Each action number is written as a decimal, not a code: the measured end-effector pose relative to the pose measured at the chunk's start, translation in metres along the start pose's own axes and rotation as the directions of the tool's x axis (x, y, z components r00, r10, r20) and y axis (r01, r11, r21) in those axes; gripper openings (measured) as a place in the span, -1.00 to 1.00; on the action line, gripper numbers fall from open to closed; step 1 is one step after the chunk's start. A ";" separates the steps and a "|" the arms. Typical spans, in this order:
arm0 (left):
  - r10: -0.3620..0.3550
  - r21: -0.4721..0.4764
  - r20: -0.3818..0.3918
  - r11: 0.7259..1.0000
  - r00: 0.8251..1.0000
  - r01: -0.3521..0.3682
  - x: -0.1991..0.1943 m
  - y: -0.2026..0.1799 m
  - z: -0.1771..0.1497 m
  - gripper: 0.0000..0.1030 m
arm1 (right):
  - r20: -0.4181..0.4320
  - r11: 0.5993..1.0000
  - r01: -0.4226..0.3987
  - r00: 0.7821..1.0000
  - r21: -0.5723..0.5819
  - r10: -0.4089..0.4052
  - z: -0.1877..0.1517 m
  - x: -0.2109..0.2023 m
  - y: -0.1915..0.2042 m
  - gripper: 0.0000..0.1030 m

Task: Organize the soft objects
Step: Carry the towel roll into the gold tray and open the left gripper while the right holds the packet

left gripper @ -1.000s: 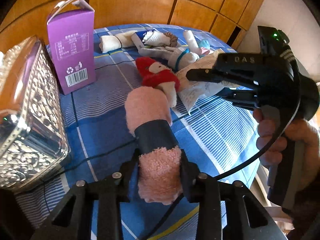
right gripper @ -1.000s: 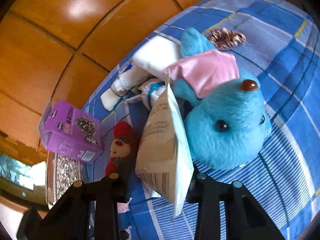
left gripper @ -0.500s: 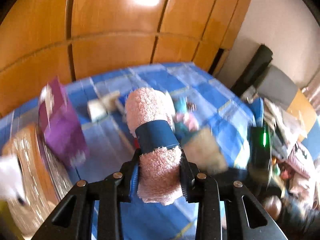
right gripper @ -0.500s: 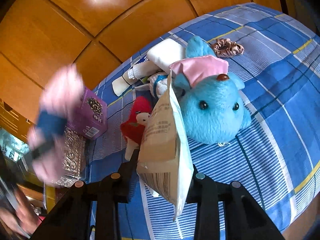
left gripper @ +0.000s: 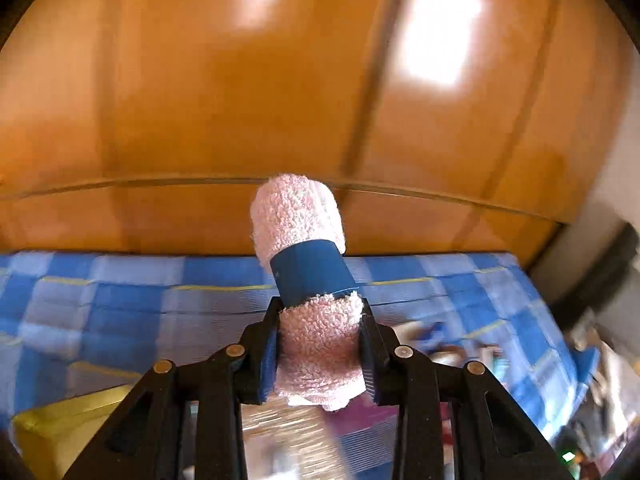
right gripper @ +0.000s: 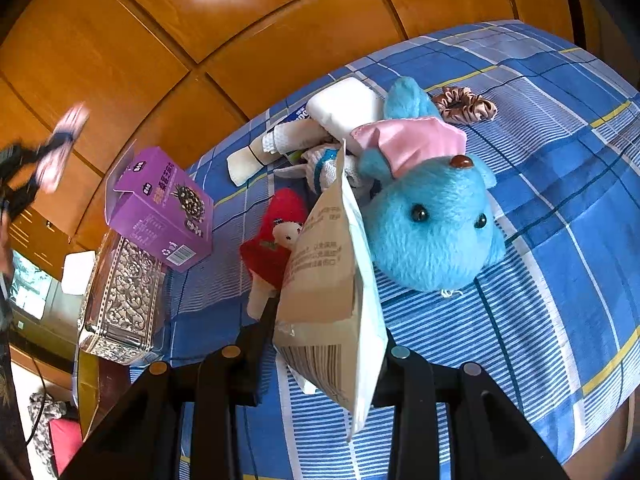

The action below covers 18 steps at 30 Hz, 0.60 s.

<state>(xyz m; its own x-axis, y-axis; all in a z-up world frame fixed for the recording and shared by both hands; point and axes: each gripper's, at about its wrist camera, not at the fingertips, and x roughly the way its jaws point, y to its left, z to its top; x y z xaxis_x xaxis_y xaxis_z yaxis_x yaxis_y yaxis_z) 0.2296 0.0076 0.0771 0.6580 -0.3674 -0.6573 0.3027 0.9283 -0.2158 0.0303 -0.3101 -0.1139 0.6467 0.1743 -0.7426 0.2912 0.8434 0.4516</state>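
Observation:
My left gripper [left gripper: 320, 350] is shut on a rolled pink towel [left gripper: 298, 216] with a dark blue band, held high above the blue checked bed [left gripper: 120, 304]; the same towel shows blurred at the far left of the right wrist view [right gripper: 60, 148]. My right gripper [right gripper: 326, 336] is shut on a tan and white paper packet [right gripper: 332, 280], held above the bed [right gripper: 560, 208]. Beyond it lie a blue plush toy [right gripper: 432, 228] with a pink cloth, a red doll [right gripper: 276, 236], white rolled socks [right gripper: 276, 142] and a brown scrunchie [right gripper: 464, 104].
A purple carton [right gripper: 160, 208] stands beside a silver patterned box [right gripper: 120, 304] at the bed's left. A white folded pad [right gripper: 344, 106] lies behind the plush. Wooden panels [left gripper: 280, 80] back the bed. Clutter sits off the right edge [left gripper: 592, 368].
My left gripper has lifted the pink towel up from the bed and swung left, now facing the wooden panels. My right gripper has risen and pulled back with the packet.

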 end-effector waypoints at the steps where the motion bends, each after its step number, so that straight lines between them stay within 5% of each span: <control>1: 0.023 -0.016 0.002 1.000 1.000 -0.023 -0.007 0.017 -0.007 -0.33 | 0.000 1.000 0.005 1.000 -0.008 -0.005 0.000 0.001 0.002 -0.35; 9: 0.203 -0.213 -0.082 0.953 0.976 -0.216 -0.056 0.146 -0.121 -0.33 | -0.008 0.996 0.047 0.999 -0.072 -0.048 -0.002 0.006 0.014 -0.35; 18: 0.154 -0.439 -0.241 0.863 0.958 -0.250 -0.024 0.201 -0.201 -0.31 | -0.005 0.982 0.121 0.992 -0.147 -0.123 -0.006 0.008 0.031 -0.35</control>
<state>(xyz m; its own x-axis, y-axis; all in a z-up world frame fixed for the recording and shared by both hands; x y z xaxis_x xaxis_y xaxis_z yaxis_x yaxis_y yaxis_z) 0.1356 0.2146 -0.0956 0.5106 -0.1952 -0.8374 -0.2057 0.9179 -0.3394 0.0404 -0.2798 -0.1090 0.6024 0.0720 -0.7950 0.2600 0.9239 0.2807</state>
